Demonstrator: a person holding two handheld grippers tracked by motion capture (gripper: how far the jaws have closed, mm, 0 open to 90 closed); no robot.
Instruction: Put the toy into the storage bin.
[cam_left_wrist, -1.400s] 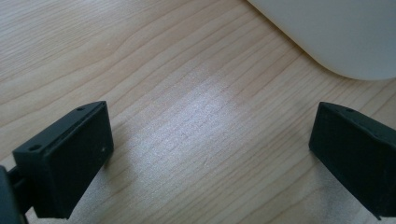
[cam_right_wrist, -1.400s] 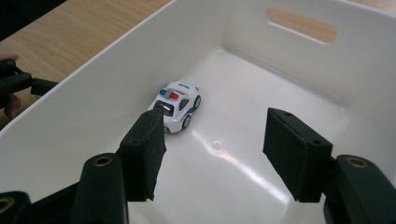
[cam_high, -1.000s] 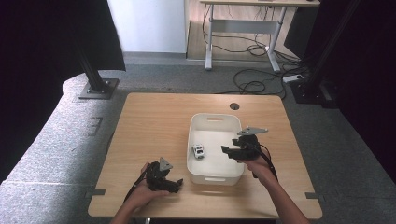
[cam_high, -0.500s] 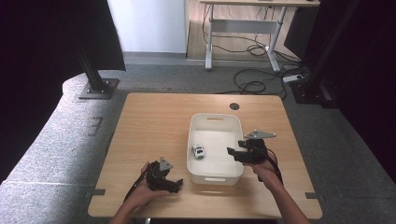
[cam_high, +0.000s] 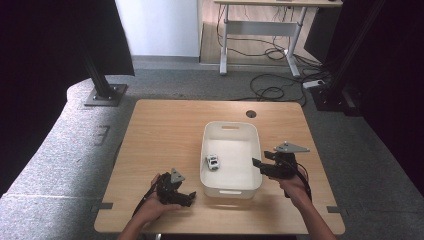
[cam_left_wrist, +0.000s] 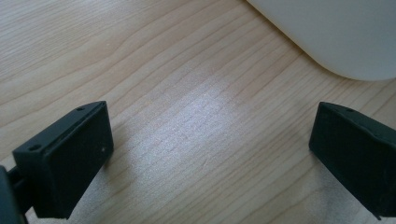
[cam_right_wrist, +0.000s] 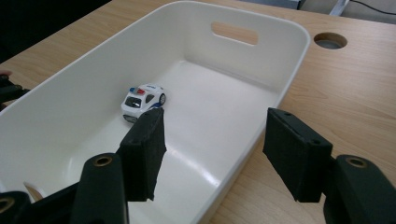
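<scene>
Toy police car (cam_high: 213, 162) sits on the floor of the white bin (cam_high: 230, 125), near the bin's left wall, roughly mid-length. White body, blue markings, red and blue light bar on the roof; in the right gripper view (cam_right_wrist: 143, 101) it stands upright on its wheels. Nothing touching it.

Right gripper (cam_high: 257, 164) is at the bin's right rim, jaws pointing left across it. In the right gripper view (cam_right_wrist: 212, 140) the jaws stand apart, released, with nothing held between them. One jaw hangs over the inside of the bin, the other over the tabletop (cam_right_wrist: 359, 88) just outside, so they straddle the right wall. The car lies just past the inner jaw tip, apart from it. Grey three-cornered plate on top of the gripper is visible from the high view, with the person's hand behind it.

Left gripper (cam_high: 189, 198) lies low on the tabletop (cam_high: 165, 130) near the front edge, just left of the bin's front-left corner, held in the person's left hand (cam_high: 150, 207). In the left gripper view (cam_left_wrist: 210, 149) its jaws are spread wide, released, bare wood between them, and the bin's rounded corner (cam_left_wrist: 336, 37) shows at top right, apart from both jaws.

Bin has cut-out handles at the far and near ends. Round cable hole (cam_high: 251, 114) in the tabletop beyond the bin's far right corner.
</scene>
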